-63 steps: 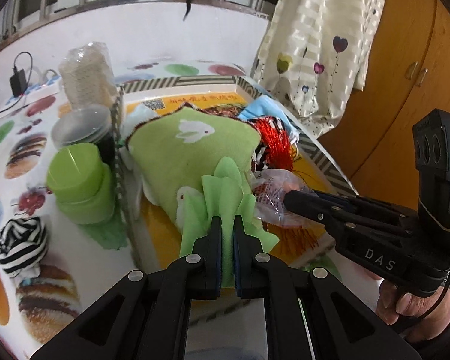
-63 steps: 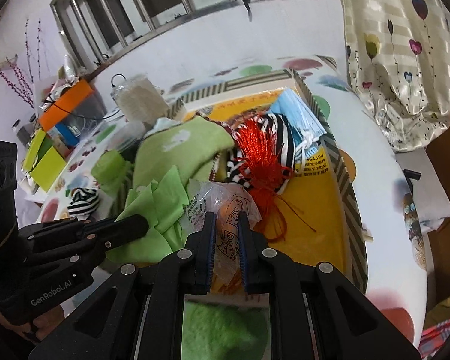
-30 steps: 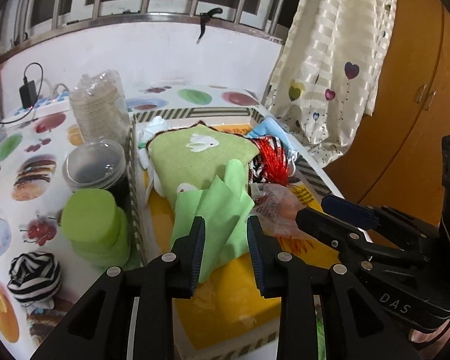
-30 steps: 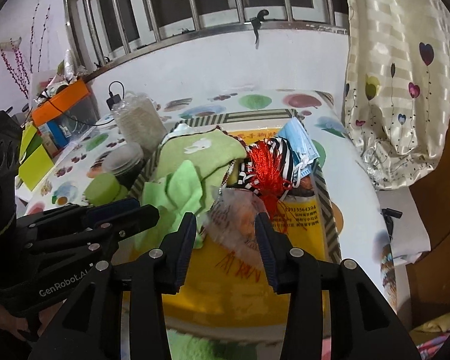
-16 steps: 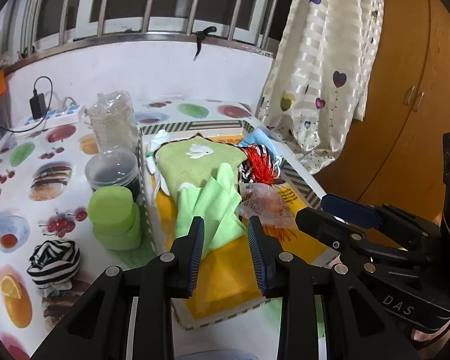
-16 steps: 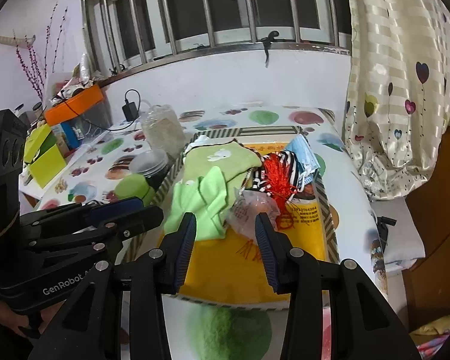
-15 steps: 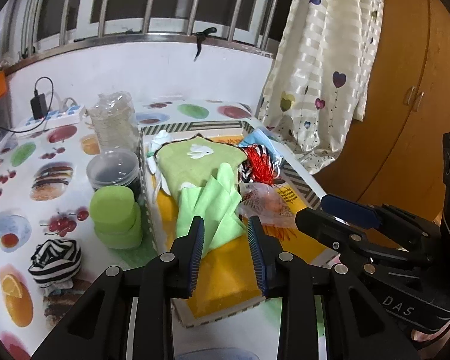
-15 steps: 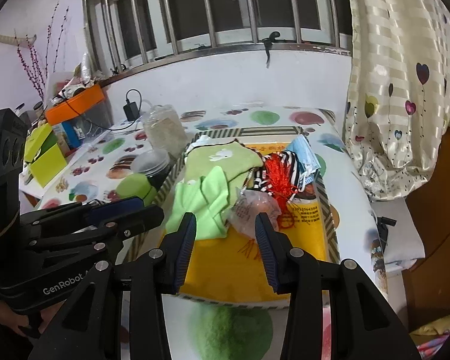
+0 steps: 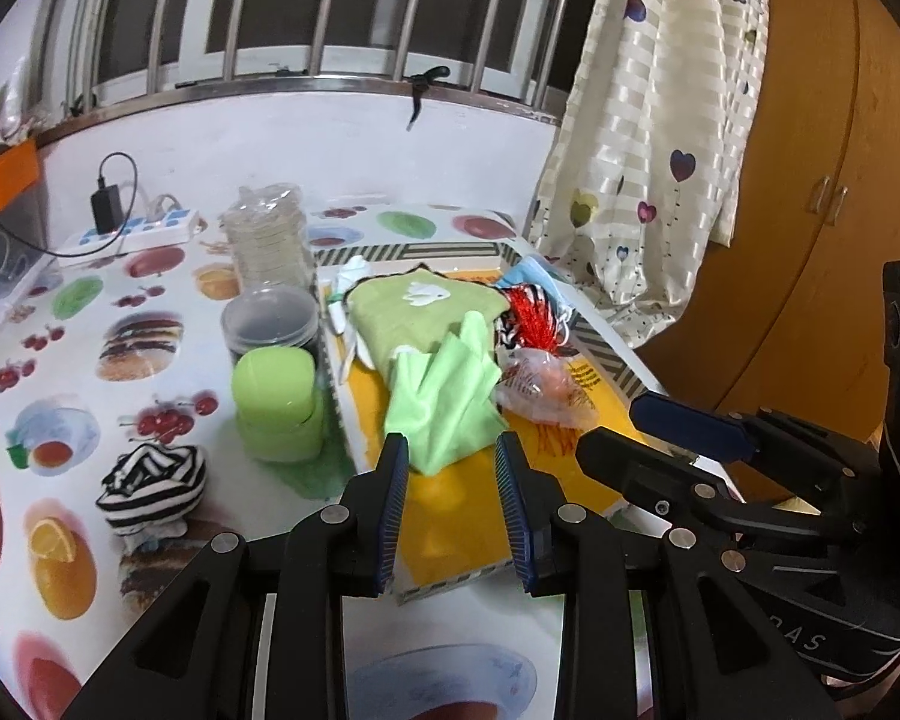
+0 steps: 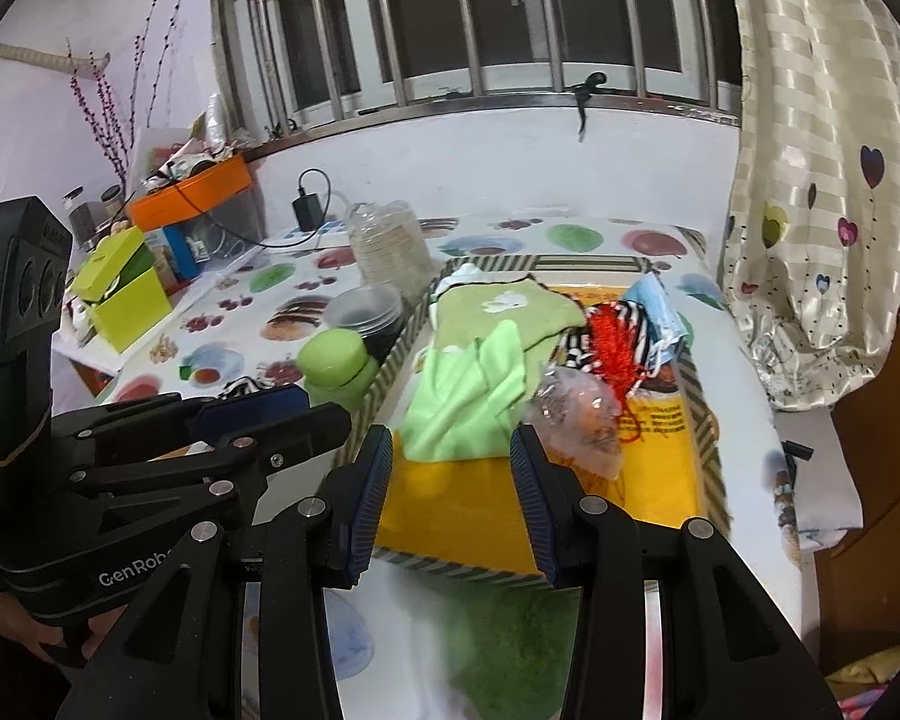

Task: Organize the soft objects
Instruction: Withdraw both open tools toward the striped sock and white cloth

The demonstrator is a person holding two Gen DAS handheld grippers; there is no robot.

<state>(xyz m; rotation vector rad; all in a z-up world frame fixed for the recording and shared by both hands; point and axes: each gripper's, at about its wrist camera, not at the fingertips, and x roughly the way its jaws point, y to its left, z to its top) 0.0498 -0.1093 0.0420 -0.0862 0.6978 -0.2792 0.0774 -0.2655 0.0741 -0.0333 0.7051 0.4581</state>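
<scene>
Left gripper (image 9: 453, 501) and right gripper (image 10: 453, 495): both standing agape, empty, having released and drawn back since earlier. "GenRob" showing on the left unit, "DAS" on the right. Striped sock ball (image 9: 150, 489) sitting outside on the fruit-print table (image 9: 78, 312). Green cups (image 9: 276, 399) standing beside the tray (image 10: 705, 414). Light green cloth (image 9: 450, 399), plastic bag (image 9: 543, 390) and red tassel (image 9: 531, 318) lying inside.

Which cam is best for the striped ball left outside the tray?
Left wrist: the striped ball sits in full view on the tablecloth, beside the green cup. Right wrist shows only a sliver behind the left gripper.
</scene>
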